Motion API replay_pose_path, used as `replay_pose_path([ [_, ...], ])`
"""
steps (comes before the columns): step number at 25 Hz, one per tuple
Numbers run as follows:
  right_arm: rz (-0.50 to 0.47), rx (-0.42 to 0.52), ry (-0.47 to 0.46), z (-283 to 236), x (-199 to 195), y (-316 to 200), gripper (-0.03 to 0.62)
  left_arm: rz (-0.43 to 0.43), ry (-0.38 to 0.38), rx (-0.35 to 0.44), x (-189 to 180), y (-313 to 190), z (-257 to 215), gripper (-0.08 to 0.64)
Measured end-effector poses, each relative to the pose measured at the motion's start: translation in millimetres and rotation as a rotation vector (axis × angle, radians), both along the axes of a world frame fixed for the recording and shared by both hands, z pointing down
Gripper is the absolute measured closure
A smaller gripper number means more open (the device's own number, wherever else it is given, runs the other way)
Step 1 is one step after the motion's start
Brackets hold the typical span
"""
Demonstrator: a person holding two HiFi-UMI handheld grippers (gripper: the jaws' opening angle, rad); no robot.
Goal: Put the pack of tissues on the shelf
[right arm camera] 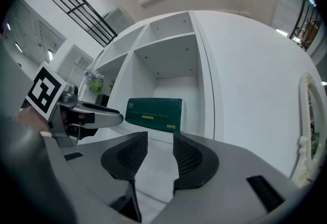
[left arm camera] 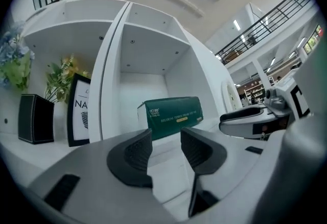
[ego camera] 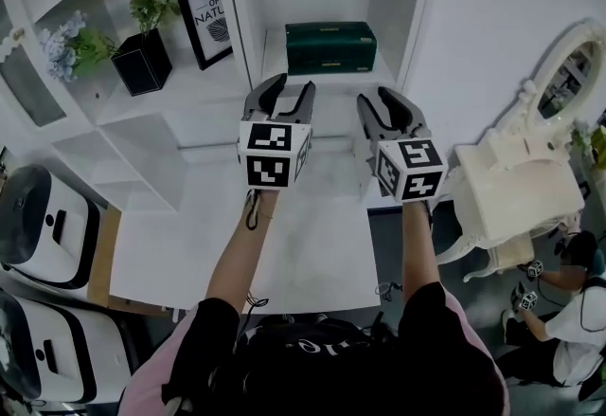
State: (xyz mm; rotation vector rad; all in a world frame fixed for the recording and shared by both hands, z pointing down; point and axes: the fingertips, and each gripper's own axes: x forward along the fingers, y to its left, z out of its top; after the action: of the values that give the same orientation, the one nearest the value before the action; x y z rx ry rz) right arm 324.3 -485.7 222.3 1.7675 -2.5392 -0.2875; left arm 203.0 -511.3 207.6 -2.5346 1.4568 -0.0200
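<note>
The dark green pack of tissues [ego camera: 330, 46] lies on the white shelf [ego camera: 284, 59], deep in the right-hand compartment. It shows ahead of both jaw pairs, in the left gripper view [left arm camera: 171, 116] and in the right gripper view [right arm camera: 154, 114]. My left gripper [ego camera: 281, 90] hangs in front of that compartment, open, with nothing between its fingers. Beside it my right gripper [ego camera: 390, 104] is open too and empty. Both sit a short way back from the pack, not touching it.
In the compartment to the left stand a black planter with flowers [ego camera: 144, 59] and a framed print [ego camera: 204, 18]. A white divider wall [ego camera: 241, 11] separates the two compartments. A white ornate table [ego camera: 516, 196] stands at right, and white machines [ego camera: 43, 229] at lower left.
</note>
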Motion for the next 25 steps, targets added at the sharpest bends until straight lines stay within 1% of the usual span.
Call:
replay_pose_path([
  [2, -0.025, -0.01, -0.003, 9.9, -7.3, 8.1, 0.411, 0.047, 0.0, 0.018, 1.3, 16.0, 7.2, 0.374],
  [4, -0.051, -0.018, -0.008, 22.3, -15.2, 16.6, 0.411, 0.111, 0.036, 0.015, 2.2, 33.0, 16.2, 0.375],
  [7, -0.093, -0.035, -0.008, 46.1, -27.7, 28.3, 0.413, 0.184, 0.106, -0.04, 0.9, 56.7, 34.5, 0.374],
  [9, -0.125, -0.06, -0.006, 66.9, -37.8, 37.2, 0.413, 0.207, 0.114, -0.062, -1.3, 72.6, 49.4, 0.376],
  [12, -0.173, -0.117, -0.009, 101.4, -51.8, 52.0, 0.413, 0.218, 0.114, -0.092, -7.0, 93.9, 76.9, 0.374],
  [17, -0.241, -0.213, -0.041, 150.6, -71.6, 74.4, 0.413, 0.219, 0.174, -0.136, -22.8, 118.8, 119.3, 0.396],
  [21, -0.291, -0.275, -0.057, 184.0, -92.1, 93.1, 0.413, 0.21, 0.143, -0.158, -37.9, 144.4, 156.6, 0.397],
  [25, -0.35, -0.333, -0.058, 214.7, -116.4, 110.5, 0.413, 0.187, 0.151, -0.232, -57.2, 170.8, 199.8, 0.399],
])
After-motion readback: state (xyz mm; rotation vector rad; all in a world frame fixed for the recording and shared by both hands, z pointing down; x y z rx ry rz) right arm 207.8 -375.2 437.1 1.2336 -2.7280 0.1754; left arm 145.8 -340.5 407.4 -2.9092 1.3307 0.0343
